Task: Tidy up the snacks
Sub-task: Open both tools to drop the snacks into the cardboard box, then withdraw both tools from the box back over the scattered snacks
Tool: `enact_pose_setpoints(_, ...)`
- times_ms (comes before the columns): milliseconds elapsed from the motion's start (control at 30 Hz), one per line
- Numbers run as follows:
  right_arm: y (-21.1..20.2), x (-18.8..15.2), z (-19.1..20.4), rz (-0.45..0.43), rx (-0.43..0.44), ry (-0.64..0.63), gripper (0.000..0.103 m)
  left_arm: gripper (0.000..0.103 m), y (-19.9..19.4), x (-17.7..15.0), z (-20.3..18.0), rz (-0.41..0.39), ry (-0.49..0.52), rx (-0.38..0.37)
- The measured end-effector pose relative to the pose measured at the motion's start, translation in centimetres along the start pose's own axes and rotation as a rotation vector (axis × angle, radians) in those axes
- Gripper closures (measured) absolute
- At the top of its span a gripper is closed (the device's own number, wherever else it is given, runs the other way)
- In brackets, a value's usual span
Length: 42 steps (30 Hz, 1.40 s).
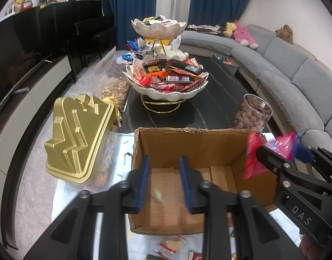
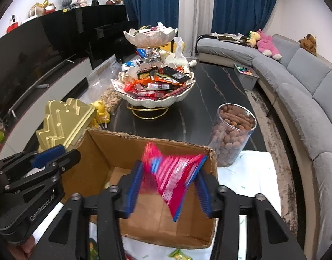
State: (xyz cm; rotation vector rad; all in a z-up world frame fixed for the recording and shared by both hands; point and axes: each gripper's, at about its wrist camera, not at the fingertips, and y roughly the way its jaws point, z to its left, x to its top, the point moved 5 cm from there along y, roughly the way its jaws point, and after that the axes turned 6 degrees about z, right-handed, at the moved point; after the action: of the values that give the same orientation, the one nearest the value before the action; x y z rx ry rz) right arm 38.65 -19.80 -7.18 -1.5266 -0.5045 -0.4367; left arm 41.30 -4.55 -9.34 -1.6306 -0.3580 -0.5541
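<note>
The pink snack packet (image 2: 172,173) hangs tilted between the pads of the right claw (image 2: 169,186), its long axis running from an upper corner at the far left down to a blue-edged corner pointing toward the near right. It is over the open cardboard box (image 2: 114,151), above the box's right half, and it is blurred, so the print cannot be read; only pink foil with pale lettering and a blue trim shows. In the left wrist view the same packet (image 1: 252,153) appears at the right rim of the box (image 1: 187,147), with the right claw (image 1: 283,151) around it.

The right claw is spread wide; the packet's far right corner lies against the right pad, and whether the left pad touches it cannot be told through the blur.

The left claw (image 1: 165,184) is spread about halfway, pinching nothing, its blue pads over the near left part of the box. A small pale green piece (image 1: 157,194) shows blurred between them, and whether it is on the box floor cannot be told. In the right wrist view the left claw (image 2: 55,151) sits at the box's left wall.

The box stands on the near end of the dark counter (image 2: 209,91). Just left of it is a gold ridged lid (image 1: 77,136) on a container. Far right of the box stands a clear jar of brown nuts (image 2: 233,134). Farther along the counter is a tiered white bowl stand (image 1: 166,82) heaped with wrapped snacks, with a bag of peanuts (image 1: 116,88) to its left
</note>
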Motion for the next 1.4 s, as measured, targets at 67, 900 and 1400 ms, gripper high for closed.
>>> enact_pose_setpoints(67, -0.2, 0.0, -0.2, -0.012, -0.014, 0.005, 0.037, 0.059, 0.0, 0.0, 0.2, 0.0, -0.008, 0.004)
enact_pose_setpoints(900, -5.0, -1.1, -1.9, -0.087, -0.048, 0.05, 0.03, 0.031, -3.6, -1.2, -0.7, -0.048, -0.001, 0.022)
enact_pose_setpoints(1400, -9.6, -4.2, -2.6, -0.135, -0.056, 0.071, 0.02, 0.016, -8.5, -4.3, -1.7, -0.109, 0.021, 0.043)
